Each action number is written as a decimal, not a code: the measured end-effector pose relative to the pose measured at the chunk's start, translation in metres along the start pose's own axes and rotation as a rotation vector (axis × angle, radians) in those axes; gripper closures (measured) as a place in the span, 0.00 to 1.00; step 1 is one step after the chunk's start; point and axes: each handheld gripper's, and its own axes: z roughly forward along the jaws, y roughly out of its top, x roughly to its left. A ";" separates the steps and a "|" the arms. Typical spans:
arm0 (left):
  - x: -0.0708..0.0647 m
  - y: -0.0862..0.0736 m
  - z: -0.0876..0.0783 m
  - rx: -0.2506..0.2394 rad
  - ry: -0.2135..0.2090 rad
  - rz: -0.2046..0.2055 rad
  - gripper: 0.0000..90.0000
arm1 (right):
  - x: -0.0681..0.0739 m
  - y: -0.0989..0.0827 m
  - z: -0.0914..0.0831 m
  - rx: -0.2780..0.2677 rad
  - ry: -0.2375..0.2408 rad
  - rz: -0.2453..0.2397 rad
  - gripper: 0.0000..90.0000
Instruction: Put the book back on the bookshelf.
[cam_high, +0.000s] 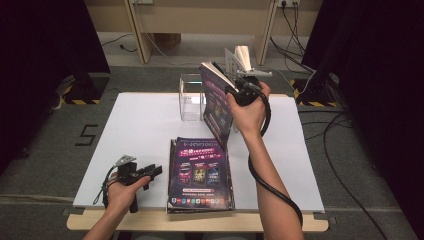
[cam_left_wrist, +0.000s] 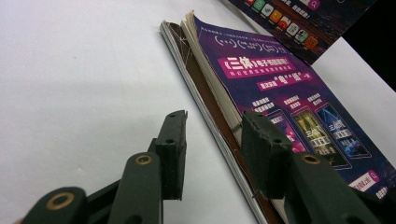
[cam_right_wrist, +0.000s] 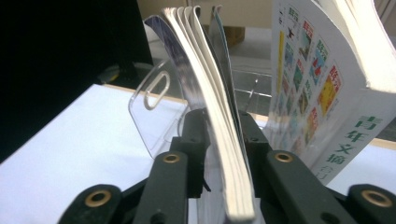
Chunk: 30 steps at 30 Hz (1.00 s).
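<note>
Purple-covered and glossy, a magazine (cam_high: 218, 102) is held upright above the white table (cam_high: 140, 130) by the right gripper (cam_high: 243, 90), whose jaws are pressed against both covers near the lower edge; in the right gripper view the magazine (cam_right_wrist: 210, 102) is seen edge-on rising straight up between the pads. A clear acrylic holder (cam_high: 191, 97) is seen just beyond and left of this gripper, with a thicker book (cam_right_wrist: 327, 84) standing close on its right. A stack of magazines (cam_high: 201, 175) lies flat just right of the left gripper (cam_high: 145, 172), whose jaws are parted about halfway with nothing between them. In the left gripper view the stack (cam_left_wrist: 280, 93) is cut off at the frame's edge, and its lower copies cannot be counted.
</note>
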 end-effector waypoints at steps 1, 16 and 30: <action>0.000 0.000 0.000 0.000 0.000 0.000 0.67 | 0.000 0.001 0.000 0.011 0.004 0.003 0.91; 0.002 0.000 -0.001 -0.004 0.005 -0.003 0.67 | 0.007 -0.002 0.003 -0.073 -0.028 0.022 0.94; 0.004 0.002 -0.002 -0.014 0.009 -0.006 0.67 | 0.019 0.014 0.034 -0.154 -0.094 -0.003 0.94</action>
